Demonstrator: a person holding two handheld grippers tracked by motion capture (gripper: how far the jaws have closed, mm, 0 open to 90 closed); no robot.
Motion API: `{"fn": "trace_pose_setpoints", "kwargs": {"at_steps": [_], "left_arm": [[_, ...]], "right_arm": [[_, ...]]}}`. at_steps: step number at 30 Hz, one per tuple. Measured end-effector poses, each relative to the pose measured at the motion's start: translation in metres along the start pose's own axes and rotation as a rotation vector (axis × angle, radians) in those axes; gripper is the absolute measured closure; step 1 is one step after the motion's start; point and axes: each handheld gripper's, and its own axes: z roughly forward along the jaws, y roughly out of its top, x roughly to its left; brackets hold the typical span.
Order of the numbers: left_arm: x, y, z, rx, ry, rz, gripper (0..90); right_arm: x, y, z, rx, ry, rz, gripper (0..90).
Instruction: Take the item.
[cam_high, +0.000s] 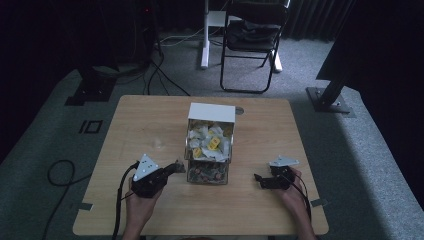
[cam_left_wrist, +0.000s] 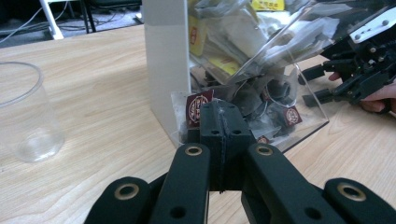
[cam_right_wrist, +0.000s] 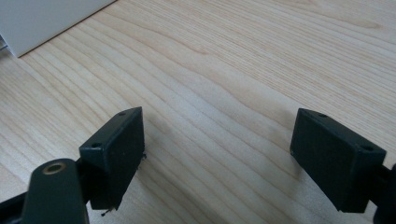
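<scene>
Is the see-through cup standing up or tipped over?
Standing up. In the left gripper view the cup sits on the table with its round rim on top and its base flat on the wood. Nothing shows inside it.

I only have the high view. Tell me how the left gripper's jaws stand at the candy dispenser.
Observer: The left gripper has its jaws shut, with their tips against a clear sachet with a dark red label at the bottom opening of the dispenser. I cannot tell whether they pinch it.
Operator: Now report the right gripper's jaws.
Observer: The right gripper has its jaws wide open over bare wood of the table, with nothing between them.
</scene>
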Motion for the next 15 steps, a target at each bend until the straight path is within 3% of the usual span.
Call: {"fn": "trace_pose_setpoints", "kwargs": {"at_steps": [15], "left_arm": [[0.012,0.002,-0.002,-0.004,0.02,-0.012,90.0]], "right_arm": [[0.0,0.0,0.0,0.0,0.0,0.001,17.6]]}}
